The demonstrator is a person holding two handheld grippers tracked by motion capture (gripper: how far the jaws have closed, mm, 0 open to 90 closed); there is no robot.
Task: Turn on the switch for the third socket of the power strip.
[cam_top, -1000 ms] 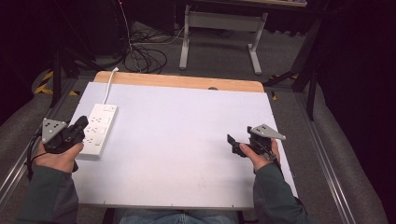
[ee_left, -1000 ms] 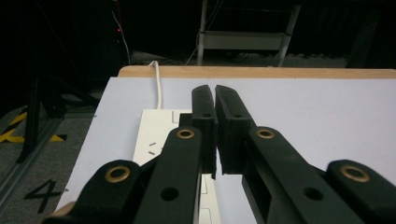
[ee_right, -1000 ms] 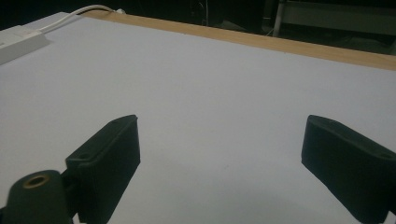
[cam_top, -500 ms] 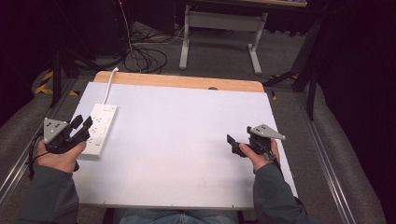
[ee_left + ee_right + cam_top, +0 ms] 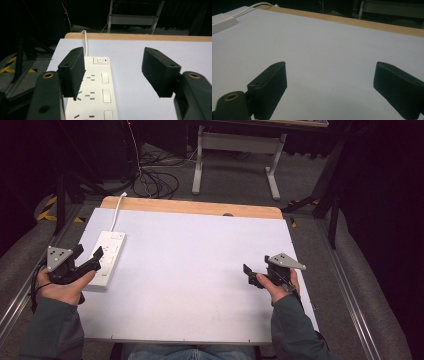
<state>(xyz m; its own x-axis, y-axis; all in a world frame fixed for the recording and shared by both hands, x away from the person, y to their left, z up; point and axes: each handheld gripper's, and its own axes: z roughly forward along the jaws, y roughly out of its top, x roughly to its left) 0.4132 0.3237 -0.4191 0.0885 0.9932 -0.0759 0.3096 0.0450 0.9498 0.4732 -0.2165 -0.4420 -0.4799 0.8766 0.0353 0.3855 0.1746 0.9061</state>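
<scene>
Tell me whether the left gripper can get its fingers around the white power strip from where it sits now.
Probably yes. The left gripper hangs right over the near end of the power strip, its jaws having just been opening, with nothing between them. One of its fingers is above the sockets, and nothing blocks the way down.

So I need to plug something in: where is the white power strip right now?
In the high view the white plastic power strip lies along the left side of the white table, its cord running off the far edge, right beside the left tool.
</scene>
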